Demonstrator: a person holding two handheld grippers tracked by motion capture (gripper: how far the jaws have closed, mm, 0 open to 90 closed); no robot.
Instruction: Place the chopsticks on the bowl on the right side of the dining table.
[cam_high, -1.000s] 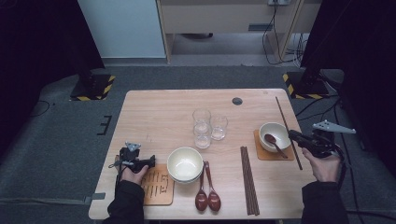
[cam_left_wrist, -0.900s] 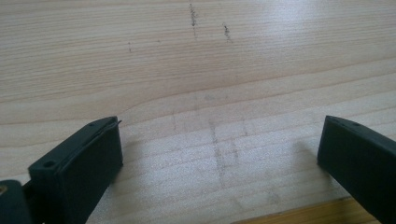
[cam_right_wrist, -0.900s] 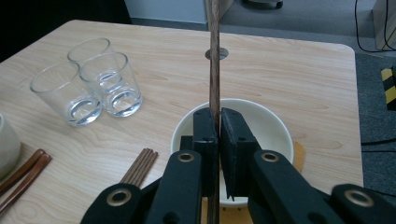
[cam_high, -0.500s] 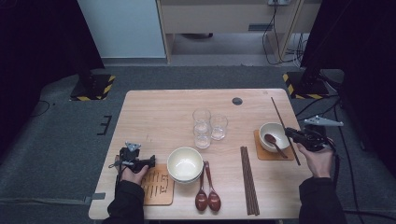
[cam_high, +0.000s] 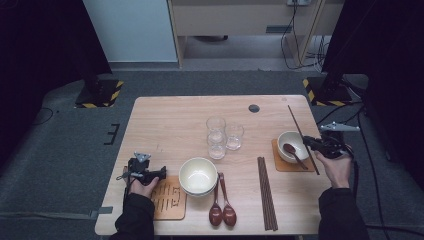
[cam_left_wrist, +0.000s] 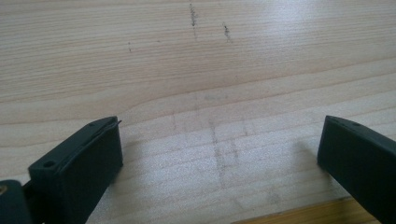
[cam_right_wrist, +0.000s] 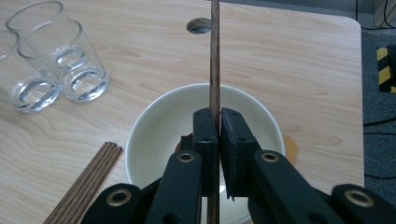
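My right gripper (cam_high: 308, 142) is at the table's right side, shut on a single dark wooden chopstick (cam_high: 296, 123) that runs slanted past a white bowl (cam_high: 286, 140). In the right gripper view the chopstick (cam_right_wrist: 215, 56) stands pinched between the jaws, above that bowl (cam_right_wrist: 154, 130). A brown spoon (cam_high: 294, 152) lies in the bowl, which sits on an orange coaster (cam_high: 280, 165). My left gripper (cam_high: 161, 173) rests at the front left, open, with only bare table wood (cam_left_wrist: 215, 84) between its jaws (cam_left_wrist: 219, 128).
Two clear glasses (cam_high: 216, 136) (cam_high: 234, 136) stand mid-table. Nearer the front are a large white bowl (cam_high: 198, 175), two brown spoons (cam_high: 222, 210), a bundle of chopsticks (cam_high: 266, 192) and a patterned wooden coaster (cam_high: 167, 200). A dark round hole (cam_high: 254, 108) marks the far table.
My right gripper has carried the chopstick a little to the left, closer over the small bowl. The left gripper has stayed put.
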